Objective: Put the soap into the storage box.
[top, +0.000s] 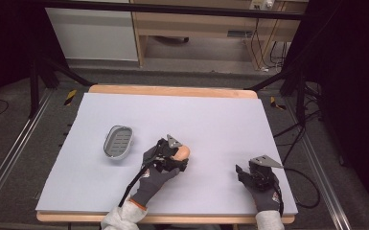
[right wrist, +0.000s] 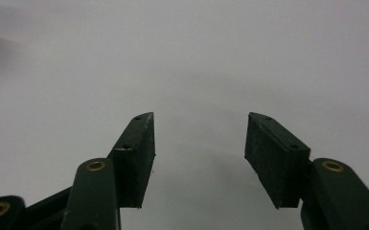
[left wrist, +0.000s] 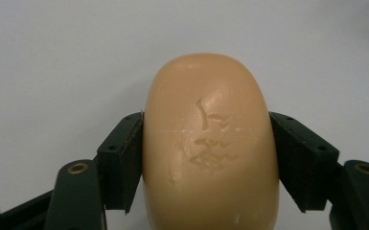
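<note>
I see the grey slotted dish (top: 118,142) on the table (top: 220,120) holding nothing. My left gripper (left wrist: 206,143) clamps the peach soap bar (left wrist: 210,143); my right gripper (right wrist: 199,143) gapes wide, gripping nothing.

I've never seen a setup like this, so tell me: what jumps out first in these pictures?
The peach-coloured bar of soap stands out, clamped between the black jaws of the left hand-held gripper near the middle of the pale table. To its left sits a grey slotted soap dish, apart from the soap. The right hand-held gripper rests open with nothing between its jaws, near the table's front right.
</note>
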